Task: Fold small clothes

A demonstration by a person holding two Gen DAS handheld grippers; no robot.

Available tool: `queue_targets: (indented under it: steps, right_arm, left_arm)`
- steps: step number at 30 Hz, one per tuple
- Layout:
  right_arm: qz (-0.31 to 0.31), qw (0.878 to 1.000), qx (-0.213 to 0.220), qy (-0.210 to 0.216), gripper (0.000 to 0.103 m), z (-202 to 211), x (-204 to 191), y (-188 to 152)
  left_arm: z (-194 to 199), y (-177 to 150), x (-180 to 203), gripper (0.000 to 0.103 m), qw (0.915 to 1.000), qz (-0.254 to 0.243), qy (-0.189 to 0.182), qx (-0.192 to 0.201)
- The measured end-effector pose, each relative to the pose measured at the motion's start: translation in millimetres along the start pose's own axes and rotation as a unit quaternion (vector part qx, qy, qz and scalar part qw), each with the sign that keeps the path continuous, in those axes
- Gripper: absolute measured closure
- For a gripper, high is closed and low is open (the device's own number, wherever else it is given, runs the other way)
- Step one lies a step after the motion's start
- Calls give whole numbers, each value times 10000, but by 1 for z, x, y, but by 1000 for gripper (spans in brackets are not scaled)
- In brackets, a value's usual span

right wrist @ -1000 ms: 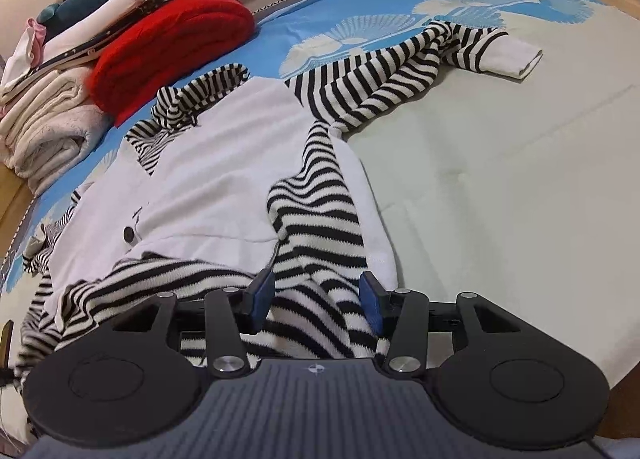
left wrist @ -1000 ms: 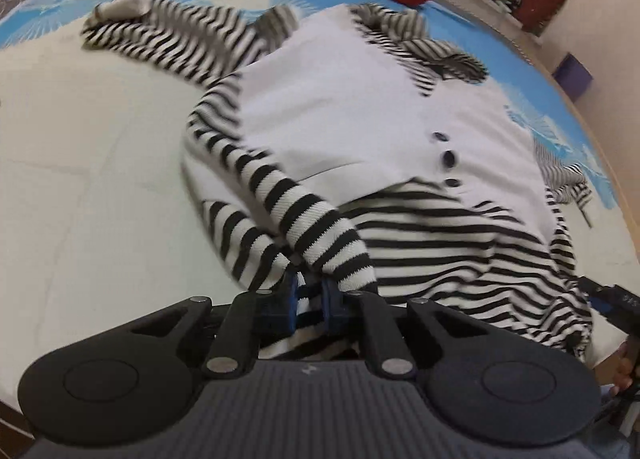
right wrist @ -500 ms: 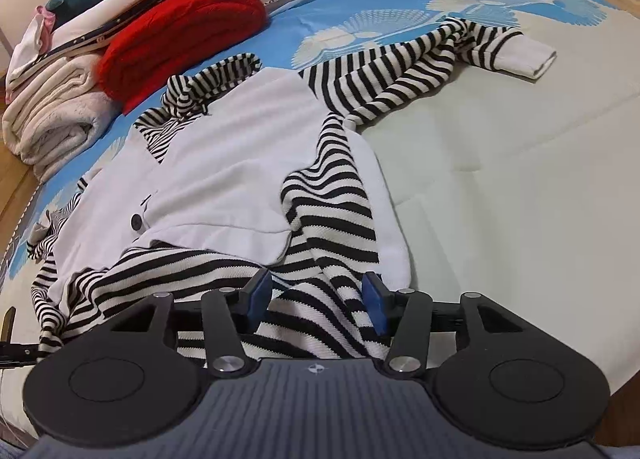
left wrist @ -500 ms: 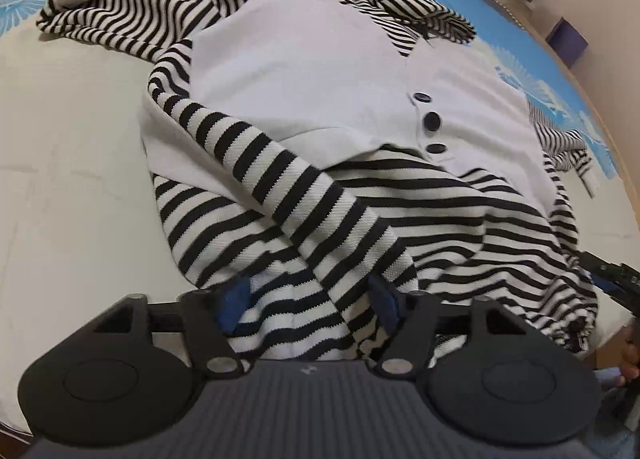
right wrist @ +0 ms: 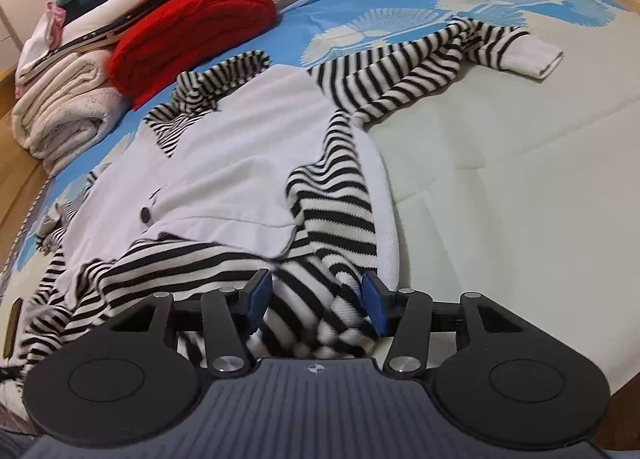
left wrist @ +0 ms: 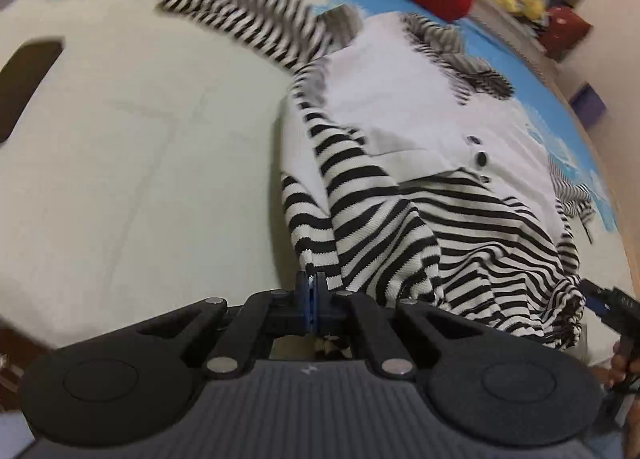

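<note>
Now: black-and-white striped knit garment with a white vest front (right wrist: pixel 224 179) lay on the bed (right wrist: pixel 520 187).
Left tongs (left wrist: pixel 311 291) had just closed, pinching its striped hem; right tongs (right wrist: pixel 316 299) stood apart over striped fabric.

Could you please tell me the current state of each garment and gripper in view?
Black-and-white striped knit top with white vest front: spread out, unfolded, rumpled at the hem.
Left gripper: jaws just closed, shut at the top's hem; whether fabric is pinched is unclear.
Right gripper: open, astride the hem.
Red knitted garment: folded.
</note>
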State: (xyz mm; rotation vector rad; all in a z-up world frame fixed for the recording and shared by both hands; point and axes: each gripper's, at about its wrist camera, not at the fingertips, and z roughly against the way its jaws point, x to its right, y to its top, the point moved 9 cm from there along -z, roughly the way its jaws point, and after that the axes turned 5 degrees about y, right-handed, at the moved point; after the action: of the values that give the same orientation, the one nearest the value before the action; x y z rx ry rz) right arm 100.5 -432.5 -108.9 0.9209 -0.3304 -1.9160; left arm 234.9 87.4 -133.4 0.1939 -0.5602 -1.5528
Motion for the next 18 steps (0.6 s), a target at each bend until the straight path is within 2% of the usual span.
queue_targets:
  steps: [4, 6, 8, 11, 14, 16, 18]
  right_arm:
    - [-63, 10000, 35, 53, 51, 3, -2, -1]
    - [-132, 9997, 118, 152, 51, 6, -4, 0]
    - [-196, 9993, 192, 248, 51, 10, -4, 2]
    - [-173, 9988, 255, 390, 51, 13, -8, 3]
    - [-87, 9988, 191, 440, 50, 10, -12, 1]
    - [15, 9990, 103, 438, 48, 6, -17, -1]
    - [174, 9990, 47, 420, 48, 2, -23, -3]
  left_arm:
    - [-10, -5, 12, 99, 9999, -91, 35, -122]
    - [-6, -5, 17, 87, 9996, -245, 101, 8]
    - [1, -5, 20, 66, 9994, -272, 153, 147]
    - [10, 2, 24, 55, 9993, -94, 42, 371]
    - [5, 9, 35, 45, 9992, -3, -105, 390]
    - [-7, 12, 41, 41, 9995, -50, -19, 326]
    - [-26, 11, 45, 43, 9997, -114, 117, 166]
